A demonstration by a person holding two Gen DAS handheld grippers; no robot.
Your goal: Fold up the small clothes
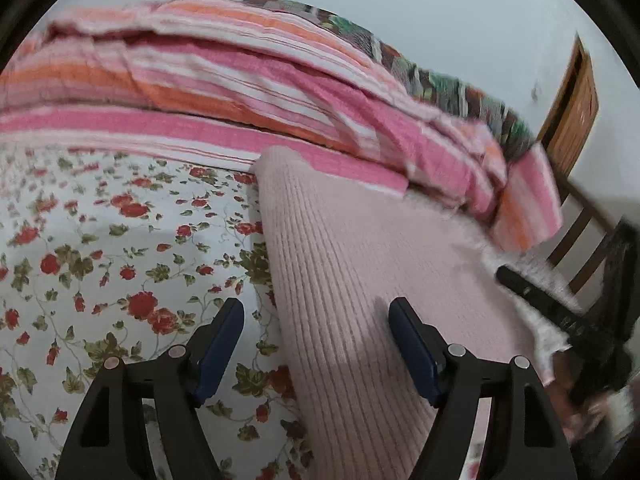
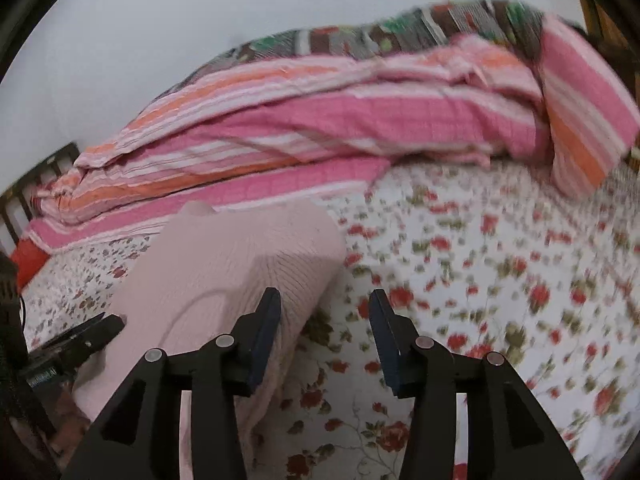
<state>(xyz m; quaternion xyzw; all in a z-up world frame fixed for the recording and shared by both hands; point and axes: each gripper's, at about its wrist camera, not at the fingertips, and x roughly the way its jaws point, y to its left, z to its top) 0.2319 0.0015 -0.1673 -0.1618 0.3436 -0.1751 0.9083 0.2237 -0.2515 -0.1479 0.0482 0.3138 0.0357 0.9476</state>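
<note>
You have the bed (image 1: 100, 240) under you, its floral sheet running wide to all sides, and the striped quilt (image 1: 240, 92) heaped along the far edge at 12 o'clock in both views. The pink knit (image 1: 340, 280) lies flat on the sheet, a long ribbed strip whose long axis runs from near you away toward the quilt. In the left wrist view its left edge passes between your left gripper's (image 1: 316, 332) fingers, which stand wide apart and hold nothing; the cloth fills 12 to 3 o'clock. In the right wrist view the knit (image 2: 224, 280) sits at 10 to 11 o'clock of your right gripper (image 2: 324, 328), fingers also apart and empty, the left finger over its right edge. Each gripper seems equally close to its own long edge, so the fold probably goes across the strip.
</note>
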